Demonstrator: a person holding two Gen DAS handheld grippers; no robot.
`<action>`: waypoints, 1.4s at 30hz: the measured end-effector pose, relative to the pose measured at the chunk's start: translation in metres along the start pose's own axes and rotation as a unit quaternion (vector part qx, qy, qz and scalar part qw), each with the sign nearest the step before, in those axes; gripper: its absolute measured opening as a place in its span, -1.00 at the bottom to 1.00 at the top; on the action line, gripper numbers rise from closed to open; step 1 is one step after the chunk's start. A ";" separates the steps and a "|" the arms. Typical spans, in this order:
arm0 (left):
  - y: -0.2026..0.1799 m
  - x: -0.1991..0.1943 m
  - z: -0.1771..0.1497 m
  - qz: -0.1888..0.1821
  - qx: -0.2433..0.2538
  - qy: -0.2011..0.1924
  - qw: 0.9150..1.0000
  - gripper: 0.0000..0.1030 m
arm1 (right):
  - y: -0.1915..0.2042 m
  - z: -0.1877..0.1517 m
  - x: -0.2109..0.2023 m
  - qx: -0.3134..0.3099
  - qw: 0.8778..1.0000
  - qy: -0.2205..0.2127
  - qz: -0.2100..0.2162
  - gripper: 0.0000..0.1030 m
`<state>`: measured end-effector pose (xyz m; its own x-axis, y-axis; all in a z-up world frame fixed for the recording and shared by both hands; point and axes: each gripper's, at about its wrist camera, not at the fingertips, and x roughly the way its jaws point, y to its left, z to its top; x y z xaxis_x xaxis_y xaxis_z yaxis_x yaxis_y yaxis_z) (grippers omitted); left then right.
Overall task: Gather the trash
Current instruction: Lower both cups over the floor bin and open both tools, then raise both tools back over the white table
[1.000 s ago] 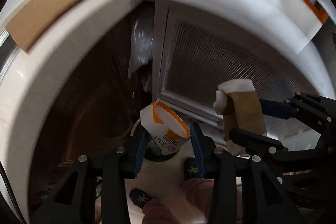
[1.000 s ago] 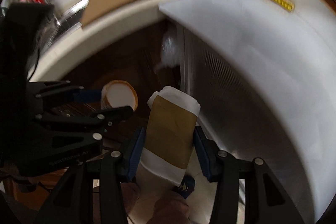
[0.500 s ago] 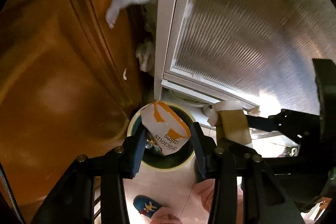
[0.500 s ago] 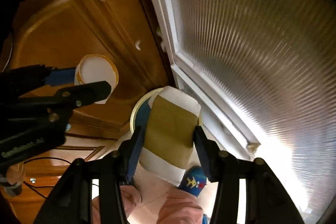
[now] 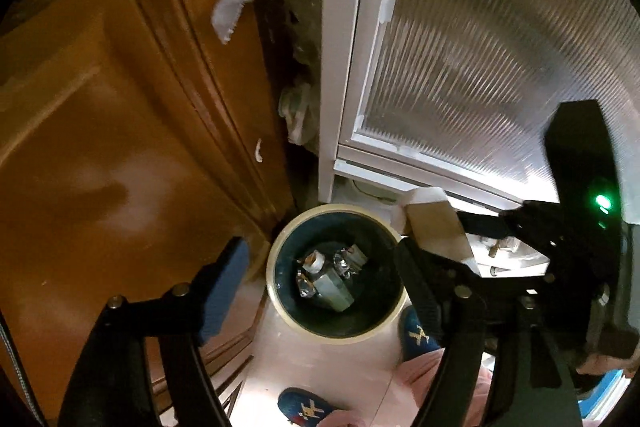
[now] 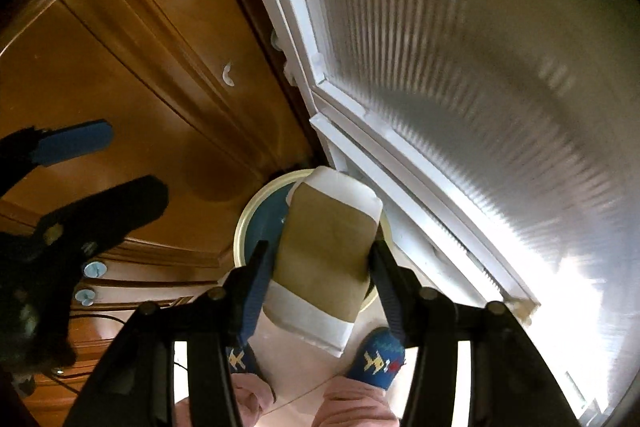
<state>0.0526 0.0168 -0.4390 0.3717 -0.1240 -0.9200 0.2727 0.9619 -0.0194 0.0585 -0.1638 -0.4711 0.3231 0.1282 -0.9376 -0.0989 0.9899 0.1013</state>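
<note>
Brown-sleeved paper cup (image 6: 326,255) clamped in right gripper (image 6: 320,263) above round bin (image 5: 280,247), undropped; left gripper (image 5: 320,267) jaws apart, empty, some trash (image 5: 326,277) already binned.

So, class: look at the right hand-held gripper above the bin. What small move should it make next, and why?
Probably open the right hand-held gripper and let the paper cup drop. It is clamped on the cup, which hangs over the bin, partly above the rim, so a slight nudge toward the bin's middle first may help. The left hand-held gripper is open and holds nothing.
</note>
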 end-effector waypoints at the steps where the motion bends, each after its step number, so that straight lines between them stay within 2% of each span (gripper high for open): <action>1: 0.001 -0.002 -0.001 0.000 -0.003 0.000 1.000 0.49 | 0.001 0.002 0.000 -0.001 1.000 -0.001 0.001 0.00; 5: 0.005 -0.017 -0.005 0.002 -0.014 -0.008 1.000 0.64 | 0.008 0.011 0.001 -0.007 1.000 -0.003 0.001 0.00; 11: 0.010 -0.036 -0.010 0.003 -0.027 -0.009 1.000 0.65 | 0.022 0.017 -0.008 -0.023 1.000 -0.004 0.003 0.18; 21: 0.013 -0.077 -0.008 -0.008 -0.043 -0.013 0.999 0.65 | 0.034 0.023 -0.055 -0.017 1.000 -0.013 0.001 0.19; 29: 0.005 -0.136 0.003 -0.023 -0.048 -0.022 0.998 0.66 | 0.048 0.029 -0.118 -0.033 0.999 -0.017 0.007 0.21; 32: 0.005 -0.163 0.008 -0.029 -0.057 -0.027 0.998 0.84 | 0.053 0.029 -0.147 -0.047 0.999 -0.019 0.015 0.21; 38: 0.003 -0.212 0.023 -0.022 -0.057 -0.050 0.997 0.84 | 0.064 0.029 -0.214 -0.090 0.995 -0.038 0.027 0.21; 42: 0.001 -0.243 0.044 -0.012 -0.053 -0.074 0.996 0.98 | 0.066 0.038 -0.252 -0.104 0.992 -0.060 0.040 0.21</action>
<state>0.0014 0.0374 -0.1982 0.4949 -0.1745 -0.8512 0.1905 0.9776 -0.0896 0.0061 -0.1285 -0.2152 0.4147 0.2248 -0.8818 -0.3168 0.9440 0.0917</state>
